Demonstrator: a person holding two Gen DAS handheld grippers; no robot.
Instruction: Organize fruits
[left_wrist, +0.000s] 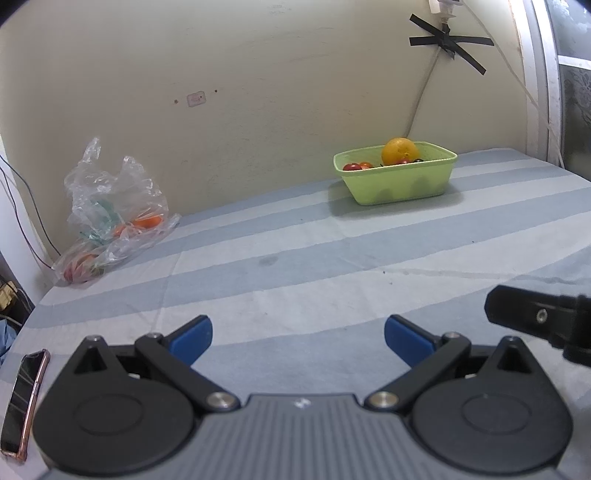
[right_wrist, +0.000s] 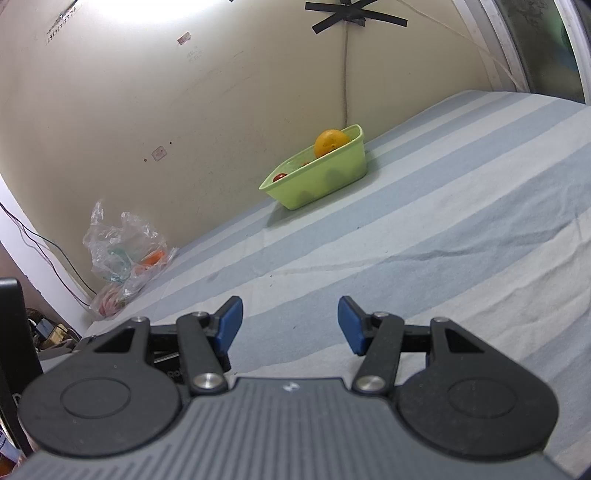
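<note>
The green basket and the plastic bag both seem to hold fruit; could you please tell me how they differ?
The green basket is a stiff, opaque tub standing upright; the plastic bag is clear, crumpled and slumped. The basket sits right of middle, the bag in the left corner. An orange sticks up above the basket's rim; the bag's fruit lies low inside. Both rest on the striped sheet near the wall.

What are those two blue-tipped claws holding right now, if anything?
Nothing. The left gripper and the right gripper are both open, with only striped cloth between their fingers.
</note>
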